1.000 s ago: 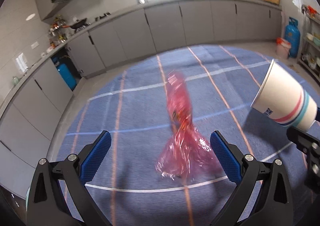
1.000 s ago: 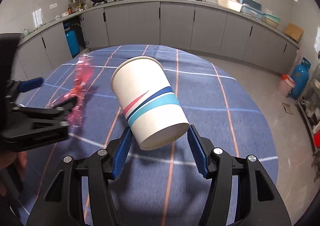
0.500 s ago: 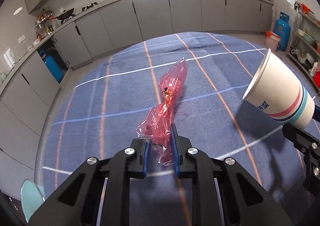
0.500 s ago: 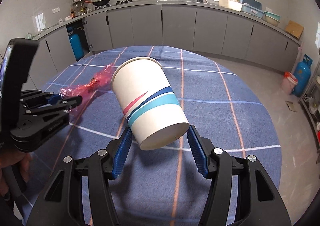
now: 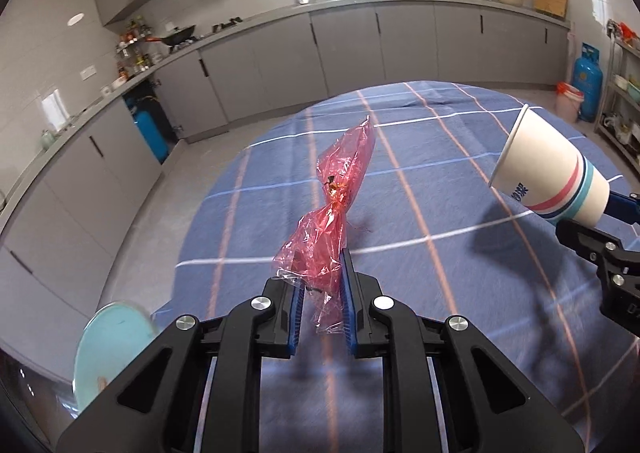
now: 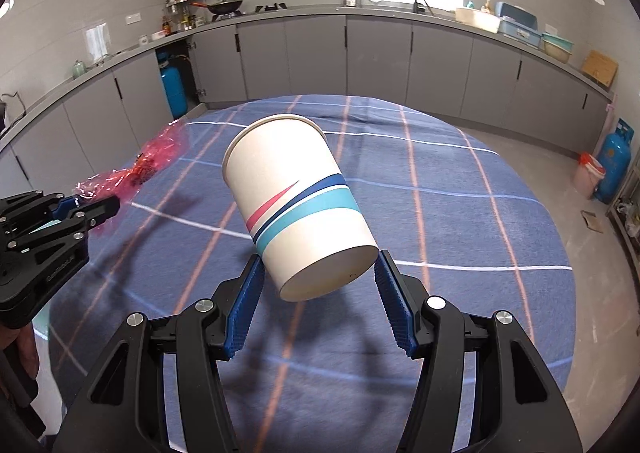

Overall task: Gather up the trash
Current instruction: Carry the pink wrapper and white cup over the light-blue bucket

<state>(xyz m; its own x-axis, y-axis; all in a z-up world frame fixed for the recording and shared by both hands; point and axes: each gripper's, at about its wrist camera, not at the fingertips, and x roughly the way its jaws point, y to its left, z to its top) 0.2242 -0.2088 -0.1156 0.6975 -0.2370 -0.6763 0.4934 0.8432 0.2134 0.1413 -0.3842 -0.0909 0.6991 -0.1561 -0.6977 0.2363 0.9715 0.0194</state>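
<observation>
My left gripper (image 5: 322,293) is shut on a crumpled red plastic wrapper (image 5: 336,197) and holds it in the air above the blue striped tablecloth (image 5: 440,273); the wrapper sticks up and forward from the pads. It also shows at the left of the right wrist view (image 6: 136,169), with the left gripper (image 6: 96,209). My right gripper (image 6: 318,273) is shut on the base of a white paper cup (image 6: 296,205) with red, blue and teal stripes, tilted with its mouth away. The cup shows at the right of the left wrist view (image 5: 552,173).
A round table with the blue cloth (image 6: 460,213) fills the middle. A pale teal plate (image 5: 108,353) lies at the table's near-left edge. Grey kitchen cabinets (image 6: 380,61) run along the walls. A blue gas cylinder (image 6: 612,165) and a bucket (image 6: 588,177) stand at the right.
My left gripper closed on the red wrapper lying on the cloth and lifted it off the table. The right gripper kept holding the cup, almost still.
</observation>
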